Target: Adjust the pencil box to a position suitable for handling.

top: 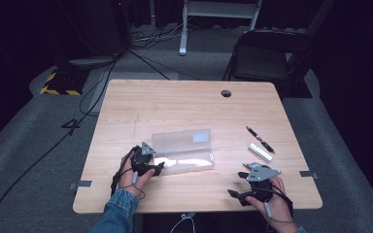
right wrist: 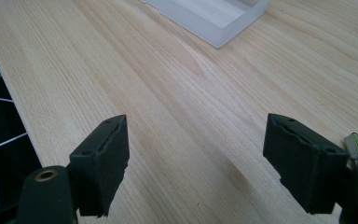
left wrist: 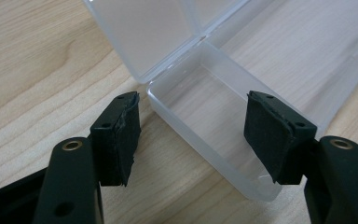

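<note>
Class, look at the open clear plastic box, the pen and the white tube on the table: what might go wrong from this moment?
1. The left tongs stand open astride one end of the clear plastic box; closing there might tip or slide the light box.
2. The upright lid may fall shut if the box is nudged.
3. The pen and the white tube lie side by side beyond the open right tongs; grabbing one could roll the other.

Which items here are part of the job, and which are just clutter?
In the job:
clear plastic box with open hinged lid
left gripper, open, at the box's end

Lying about:
black pen
white cylindrical tube
folding chair
right gripper, open over bare table
</note>
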Demonstrator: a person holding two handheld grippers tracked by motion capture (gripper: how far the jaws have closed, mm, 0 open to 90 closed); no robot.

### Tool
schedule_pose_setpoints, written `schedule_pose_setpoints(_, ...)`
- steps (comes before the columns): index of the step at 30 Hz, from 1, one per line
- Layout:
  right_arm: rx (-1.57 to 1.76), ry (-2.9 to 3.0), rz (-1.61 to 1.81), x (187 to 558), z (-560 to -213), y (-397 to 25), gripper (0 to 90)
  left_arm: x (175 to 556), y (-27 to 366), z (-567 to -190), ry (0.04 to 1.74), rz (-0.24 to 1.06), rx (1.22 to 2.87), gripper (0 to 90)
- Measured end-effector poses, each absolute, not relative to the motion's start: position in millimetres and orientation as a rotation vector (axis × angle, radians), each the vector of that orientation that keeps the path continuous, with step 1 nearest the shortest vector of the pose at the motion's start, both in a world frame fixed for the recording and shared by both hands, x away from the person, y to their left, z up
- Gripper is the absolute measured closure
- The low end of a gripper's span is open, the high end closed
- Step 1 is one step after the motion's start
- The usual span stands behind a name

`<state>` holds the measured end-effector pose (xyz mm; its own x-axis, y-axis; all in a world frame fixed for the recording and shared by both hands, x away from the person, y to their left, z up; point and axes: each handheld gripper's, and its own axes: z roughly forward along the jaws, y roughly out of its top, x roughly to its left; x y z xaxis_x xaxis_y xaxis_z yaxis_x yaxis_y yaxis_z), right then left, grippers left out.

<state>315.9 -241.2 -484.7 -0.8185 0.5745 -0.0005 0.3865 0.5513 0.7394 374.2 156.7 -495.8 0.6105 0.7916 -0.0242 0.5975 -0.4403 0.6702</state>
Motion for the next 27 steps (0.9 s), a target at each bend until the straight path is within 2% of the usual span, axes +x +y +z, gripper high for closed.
schedule_pose_setpoints(13,0.816,2.493,1.152,320.8,-472.7,-252.3,22.9,363.1,147.4,-496.9,1.008,0.362,2.208,38.6)
schedule_pose_setpoints(27,0.981,2.312,1.190,332.4,-446.1,-305.3,22.7,346.1,128.6,-497.3,0.918,0.317,2.234,38.5)
